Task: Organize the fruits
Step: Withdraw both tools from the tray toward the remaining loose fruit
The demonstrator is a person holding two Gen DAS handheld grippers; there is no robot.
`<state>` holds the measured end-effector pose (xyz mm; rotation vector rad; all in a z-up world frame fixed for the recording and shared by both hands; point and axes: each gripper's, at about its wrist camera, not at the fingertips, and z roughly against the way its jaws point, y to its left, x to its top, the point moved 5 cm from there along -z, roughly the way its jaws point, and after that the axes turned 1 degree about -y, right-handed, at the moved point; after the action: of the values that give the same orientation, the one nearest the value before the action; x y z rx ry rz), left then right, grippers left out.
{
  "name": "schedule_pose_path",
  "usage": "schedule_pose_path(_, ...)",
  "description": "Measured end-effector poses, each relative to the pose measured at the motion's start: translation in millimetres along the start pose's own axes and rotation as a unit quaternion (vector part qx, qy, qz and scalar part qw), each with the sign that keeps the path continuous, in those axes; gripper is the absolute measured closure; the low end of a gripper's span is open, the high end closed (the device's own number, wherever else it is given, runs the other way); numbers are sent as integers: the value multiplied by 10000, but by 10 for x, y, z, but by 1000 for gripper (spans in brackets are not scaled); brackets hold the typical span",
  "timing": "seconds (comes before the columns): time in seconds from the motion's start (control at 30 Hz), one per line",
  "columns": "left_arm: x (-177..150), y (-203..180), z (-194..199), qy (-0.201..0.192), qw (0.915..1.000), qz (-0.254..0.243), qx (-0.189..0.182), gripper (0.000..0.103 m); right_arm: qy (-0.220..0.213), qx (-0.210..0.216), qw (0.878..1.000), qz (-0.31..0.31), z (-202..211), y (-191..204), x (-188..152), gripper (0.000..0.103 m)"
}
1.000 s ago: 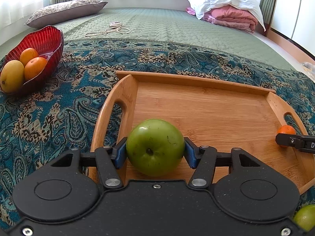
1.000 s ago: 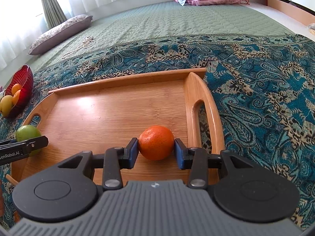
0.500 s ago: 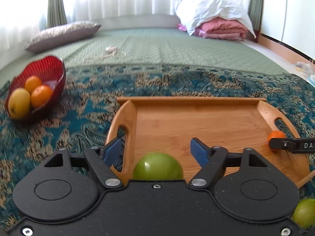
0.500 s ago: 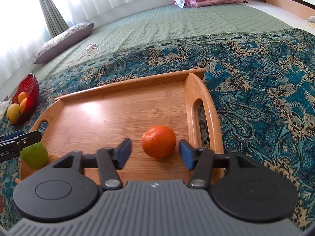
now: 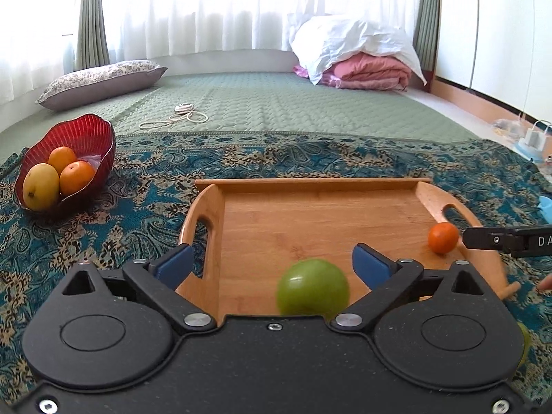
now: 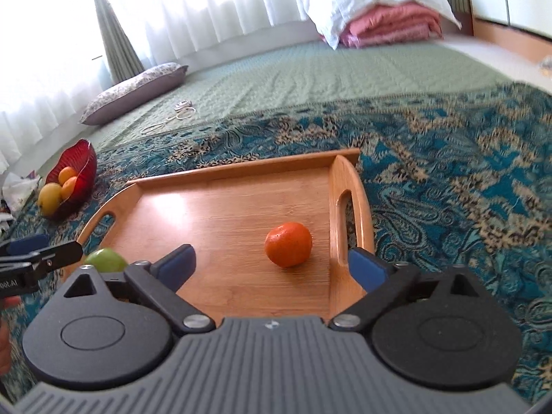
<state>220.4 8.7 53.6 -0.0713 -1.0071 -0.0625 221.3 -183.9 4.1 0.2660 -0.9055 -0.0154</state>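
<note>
Green apple (image 5: pixel 312 291) lies free between the spread left gripper (image 5: pixel 272 264) fingers.

Both cameras sit low and close over the wooden tray (image 5: pixel 324 214), facing the curtained window. The left view looks across from the tray's left handle end, the right view (image 6: pixel 238 214) from its right end. Both share the red bowl (image 5: pixel 100 141) at frame left.

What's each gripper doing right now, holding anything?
Left gripper: open, holding nothing; green apple sits free on the wooden tray.
Right gripper: open, holding nothing; orange sits free on the tray.
</note>
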Motion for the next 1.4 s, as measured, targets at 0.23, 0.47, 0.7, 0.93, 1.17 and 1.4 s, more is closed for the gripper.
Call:
schedule_pose_path(0.23,-131,-77,243,-179,9997,37,-168,0,-335,37,9993,177,276,51,-137,0)
schedule_pose_path(0.47,-334,-132,420,-251,9991,81,-320,0,-738,-193,9947,695,513,147,-344,0)
schedule_pose_path(0.7,-586,-146,519,-251,9991,87,-333,0,-964,-345,9895,1018,664,256,-620,0)
schedule_pose_path(0.93,-813,-189,581,-268,9989,-101,-368,0,-1087,-410,9876,1059,736,303,-856,0)
schedule_pose_path(1.17,-976,-238,583,-219,9989,-273,-314,0,-1122,-481,9867,1070,756,312,-1012,0)
schedule_pose_path(1.4,-1079,-279,591,-243,9986,-383,-277,0,-1076,-523,9887,900,734,290,-1127,0)
